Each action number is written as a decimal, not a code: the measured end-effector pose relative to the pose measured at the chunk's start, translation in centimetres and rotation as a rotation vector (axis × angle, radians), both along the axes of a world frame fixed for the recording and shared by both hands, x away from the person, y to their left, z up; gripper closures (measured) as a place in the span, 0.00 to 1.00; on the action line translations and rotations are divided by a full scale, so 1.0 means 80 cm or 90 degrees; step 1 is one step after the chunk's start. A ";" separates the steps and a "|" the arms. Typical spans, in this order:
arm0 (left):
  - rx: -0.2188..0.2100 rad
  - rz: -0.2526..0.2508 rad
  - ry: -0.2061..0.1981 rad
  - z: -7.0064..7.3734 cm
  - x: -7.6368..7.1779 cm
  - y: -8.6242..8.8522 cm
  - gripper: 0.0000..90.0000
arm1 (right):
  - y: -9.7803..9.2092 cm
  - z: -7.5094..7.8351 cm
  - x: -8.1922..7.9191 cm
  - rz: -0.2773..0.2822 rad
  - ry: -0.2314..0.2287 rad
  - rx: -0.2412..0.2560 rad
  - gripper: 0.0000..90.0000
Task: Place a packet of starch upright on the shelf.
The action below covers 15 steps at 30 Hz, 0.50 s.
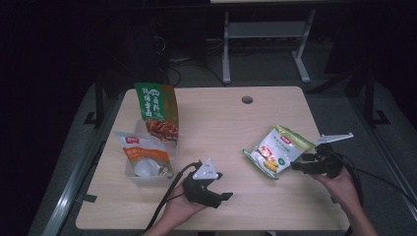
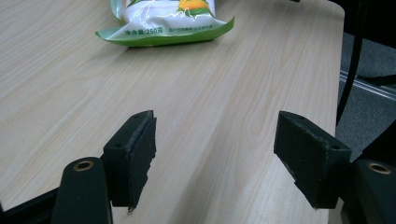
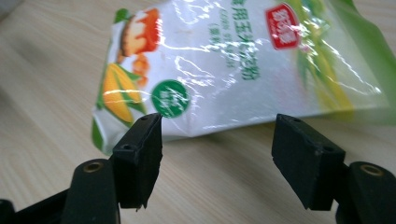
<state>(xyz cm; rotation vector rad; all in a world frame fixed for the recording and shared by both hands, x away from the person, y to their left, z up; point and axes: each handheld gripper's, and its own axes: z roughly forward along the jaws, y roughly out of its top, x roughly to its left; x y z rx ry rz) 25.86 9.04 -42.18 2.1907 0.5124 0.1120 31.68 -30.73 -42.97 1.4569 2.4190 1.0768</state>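
Note:
A white and green corn-flour pouch (image 1: 275,150) lies flat on the right half of the wooden table (image 1: 221,128). My right gripper (image 1: 295,166) is open just to its right, jaws facing the pouch (image 3: 233,70), nothing between them. Near the front edge my left gripper (image 1: 223,197) is open and empty above bare wood, pointing toward the pouch's green bottom seam (image 2: 168,35). A clear plastic bin (image 1: 147,169) at the left holds a green snack bag (image 1: 157,110) standing upright and an orange-labelled white pouch (image 1: 142,152).
A round cable hole (image 1: 247,100) sits near the table's far edge. Table legs and a dark floor lie beyond the table (image 1: 265,44). The table's right edge (image 2: 338,60) drops off close to my left gripper's jaws, with a cable hanging past it.

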 end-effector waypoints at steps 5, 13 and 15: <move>0.001 -0.001 0.001 -0.001 0.001 -0.001 0.32 | -0.009 -0.013 0.009 -0.029 0.017 0.016 0.34; 0.001 -0.003 0.000 -0.002 0.001 -0.003 0.32 | -0.004 -0.025 0.028 -0.036 0.033 0.032 0.33; 0.004 -0.004 0.000 -0.002 0.000 -0.003 0.32 | -0.001 -0.028 0.033 -0.038 0.037 0.041 0.33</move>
